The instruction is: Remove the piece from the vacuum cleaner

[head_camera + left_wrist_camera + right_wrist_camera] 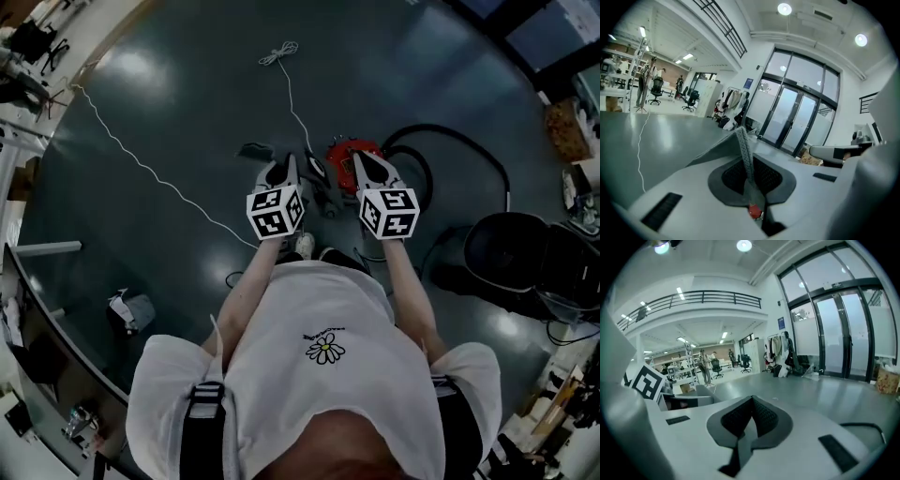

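Observation:
The red vacuum cleaner point(353, 150) stands on the dark floor just ahead of both grippers, with its black hose point(469, 141) looping off to the right. A dark grey part point(319, 187) lies between the grippers, and a dark piece point(253, 150) sits on the floor to the left. My left gripper point(282, 172) point(740, 132) is shut with nothing between its pads. Level with it and also held above the floor, the right gripper point(368, 165) point(752, 400) is shut and empty too. Both gripper views look out across the hall, so the vacuum is hidden from them.
A white cord point(286, 84) runs from the vacuum toward the far floor, and another white cable point(150, 169) crosses on the left. A black round bin point(511, 248) stands to the right. Benches and clutter point(23, 56) line the left edge. Glass doors point(843, 333) show ahead.

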Tool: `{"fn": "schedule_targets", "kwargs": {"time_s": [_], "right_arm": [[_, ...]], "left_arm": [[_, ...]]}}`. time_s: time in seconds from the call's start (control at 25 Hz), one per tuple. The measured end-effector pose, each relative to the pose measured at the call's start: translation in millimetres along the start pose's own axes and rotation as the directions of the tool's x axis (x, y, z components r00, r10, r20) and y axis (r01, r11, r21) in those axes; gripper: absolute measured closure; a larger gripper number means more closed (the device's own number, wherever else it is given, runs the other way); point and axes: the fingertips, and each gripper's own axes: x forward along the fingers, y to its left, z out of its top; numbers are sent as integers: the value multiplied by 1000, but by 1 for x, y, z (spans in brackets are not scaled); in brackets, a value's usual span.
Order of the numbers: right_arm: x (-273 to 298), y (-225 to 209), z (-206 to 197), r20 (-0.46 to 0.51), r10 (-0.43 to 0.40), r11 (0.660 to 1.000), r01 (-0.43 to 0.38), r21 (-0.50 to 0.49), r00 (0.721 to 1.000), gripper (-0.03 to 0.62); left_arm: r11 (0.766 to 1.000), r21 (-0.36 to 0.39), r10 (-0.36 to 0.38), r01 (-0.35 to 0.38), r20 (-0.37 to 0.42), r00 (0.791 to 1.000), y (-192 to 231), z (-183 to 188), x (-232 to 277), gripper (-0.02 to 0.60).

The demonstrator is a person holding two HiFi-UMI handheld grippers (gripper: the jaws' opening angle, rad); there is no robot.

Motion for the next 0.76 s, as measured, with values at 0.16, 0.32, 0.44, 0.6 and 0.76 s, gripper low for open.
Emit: {"fn": "schedule_targets", "kwargs": {"time_s": [0.16, 0.32, 0.44, 0.6, 0.76], "right_arm": [[-16, 10, 32, 55, 4, 992, 3, -125, 998, 586], [-38, -4, 45, 75, -20, 990, 30, -135, 997, 586], [-40, -5, 43, 87, -16, 992, 27, -127, 996, 586], [-43, 3, 44, 98, 6, 992, 7, -128, 995, 586], [-48, 0, 62, 124, 19, 990, -1, -141, 992, 586]], "left_arm": [[999, 8, -32, 32, 102, 994, -20, 39, -8, 566], [997, 23, -71, 69, 140, 988, -56, 56, -9, 566], [997, 36, -74, 69, 149, 986, -61, 60, -11, 566], [996, 59, -69, 60, 162, 984, -60, 74, -19, 566], [996, 58, -75, 64, 203, 976, -69, 99, -22, 566]]}}
